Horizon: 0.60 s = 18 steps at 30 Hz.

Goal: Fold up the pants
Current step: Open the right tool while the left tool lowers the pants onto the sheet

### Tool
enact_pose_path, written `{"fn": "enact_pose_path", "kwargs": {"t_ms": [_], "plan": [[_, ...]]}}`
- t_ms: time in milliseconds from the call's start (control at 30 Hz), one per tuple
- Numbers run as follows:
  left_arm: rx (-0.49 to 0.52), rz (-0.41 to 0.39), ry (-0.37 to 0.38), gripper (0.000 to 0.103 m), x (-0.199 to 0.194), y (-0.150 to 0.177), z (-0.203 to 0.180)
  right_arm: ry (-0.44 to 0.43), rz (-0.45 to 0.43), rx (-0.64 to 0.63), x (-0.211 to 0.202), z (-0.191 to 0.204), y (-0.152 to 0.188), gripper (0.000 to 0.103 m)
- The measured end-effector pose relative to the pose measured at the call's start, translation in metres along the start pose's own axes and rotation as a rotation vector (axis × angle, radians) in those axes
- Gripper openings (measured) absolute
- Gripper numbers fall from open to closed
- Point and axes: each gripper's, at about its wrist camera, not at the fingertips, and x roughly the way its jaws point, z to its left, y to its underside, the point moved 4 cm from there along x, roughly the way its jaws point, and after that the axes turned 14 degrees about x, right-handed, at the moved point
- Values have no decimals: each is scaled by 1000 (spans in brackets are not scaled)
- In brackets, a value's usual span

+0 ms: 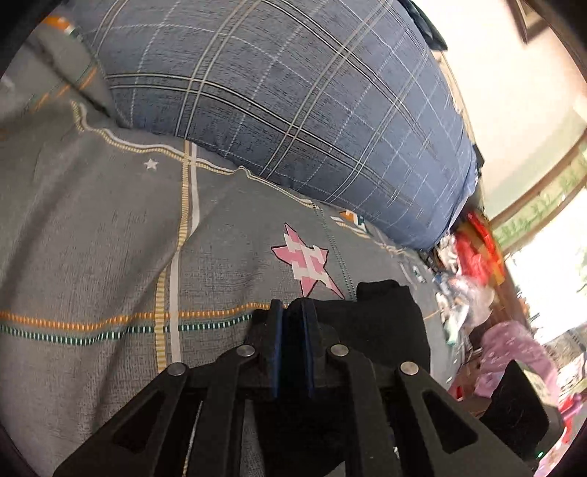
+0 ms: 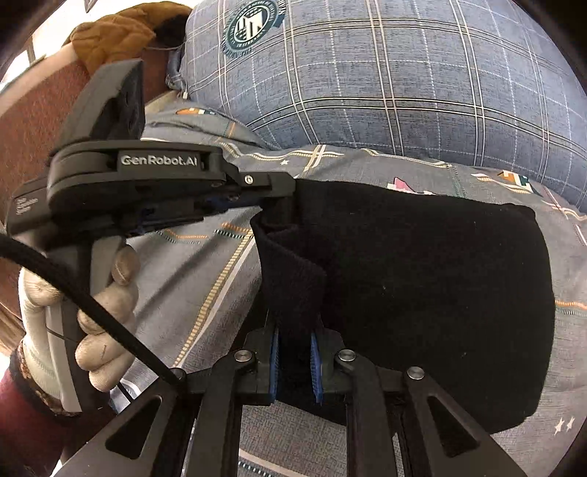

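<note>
The black pants point(image 2: 422, 293) lie folded into a broad dark block on the grey patterned bedsheet point(image 2: 205, 279). One ribbed edge stands up from the block. My right gripper point(image 2: 295, 345) is shut on that raised edge, its blue pads pressing the cloth. My left gripper point(image 2: 282, 190), held by a gloved hand point(image 2: 110, 323), clamps the same edge farther along. In the left wrist view the left gripper point(image 1: 293, 319) has black pants cloth point(image 1: 389, 323) pinched between its blue pads, just above the sheet point(image 1: 110, 238).
A big blue plaid pillow point(image 1: 293, 91) point(image 2: 403, 73) lies along the far side of the bed. A brown headboard point(image 2: 36, 128) with a mustard garment point(image 2: 113, 33) stands at the left. Colourful clutter point(image 1: 473, 257) and a purple cloth point(image 1: 513, 352) sit beyond the bed's right edge.
</note>
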Motion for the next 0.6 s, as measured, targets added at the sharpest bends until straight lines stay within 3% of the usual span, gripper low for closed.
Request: {"fn": "enact_pose_path", "kwargs": {"t_ms": [267, 333, 400, 467, 600], "plan": [[-36, -41, -29, 13, -15, 9, 0, 58, -28, -111, -12, 22, 13, 16], [-43, -32, -68, 21, -18, 10, 3, 73, -29, -137, -10, 26, 15, 16], [-60, -26, -120, 38, -24, 12, 10, 69, -26, -163, -8, 30, 17, 25], [-85, -27, -152, 39, -34, 17, 17, 32, -14, -188, -13, 37, 25, 42], [-129, -46, -218, 40, -64, 27, 22, -40, 19, -270, -30, 44, 44, 48]]}}
